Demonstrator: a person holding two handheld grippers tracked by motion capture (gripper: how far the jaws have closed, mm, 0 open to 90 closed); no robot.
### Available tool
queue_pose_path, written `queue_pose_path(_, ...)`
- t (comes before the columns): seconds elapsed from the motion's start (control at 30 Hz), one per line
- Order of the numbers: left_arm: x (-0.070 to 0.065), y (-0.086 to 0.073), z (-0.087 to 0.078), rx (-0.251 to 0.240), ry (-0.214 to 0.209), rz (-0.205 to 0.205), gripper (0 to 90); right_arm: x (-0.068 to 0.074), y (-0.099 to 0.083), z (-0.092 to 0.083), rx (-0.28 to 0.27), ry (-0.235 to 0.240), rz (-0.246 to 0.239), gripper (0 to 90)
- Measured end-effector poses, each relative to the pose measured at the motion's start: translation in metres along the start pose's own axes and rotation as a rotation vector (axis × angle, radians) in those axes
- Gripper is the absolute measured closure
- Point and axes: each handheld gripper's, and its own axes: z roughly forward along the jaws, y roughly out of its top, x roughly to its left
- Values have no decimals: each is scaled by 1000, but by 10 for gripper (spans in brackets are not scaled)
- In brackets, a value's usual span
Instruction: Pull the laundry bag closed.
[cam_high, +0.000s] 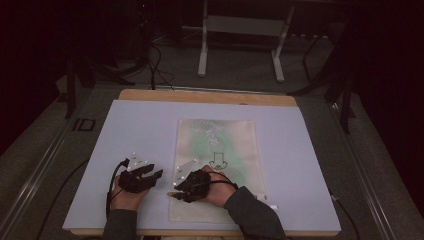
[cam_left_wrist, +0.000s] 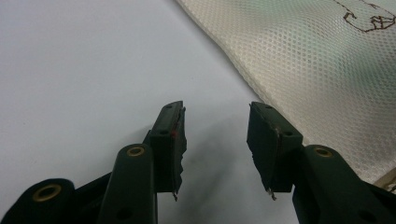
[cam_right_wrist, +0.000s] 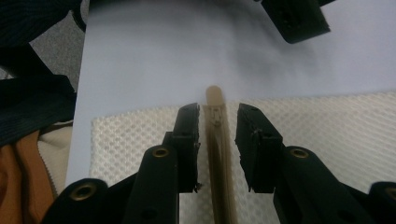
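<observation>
Pale counter (cam_high: 135, 125) under me, left tongs (cam_left_wrist: 215, 140) spread idle, my right tongs (cam_right_wrist: 217, 144) straddle the mesh bag's (cam_right_wrist: 327, 126) zipper pull (cam_right_wrist: 215, 122), unpinched; closing off-centre could snag mesh.

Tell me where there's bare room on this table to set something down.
Free: the white sheet left of the mesh bag, and the strip right of it. Crowded: the near edge, where both tongs, left and right, work at the bag's corner.
</observation>
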Motion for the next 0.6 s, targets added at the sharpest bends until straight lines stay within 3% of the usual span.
queue_pose_path(0.6, 1, 0, 0, -1, -1, 0, 556, -1, 18, 28, 27, 18, -1, 756)
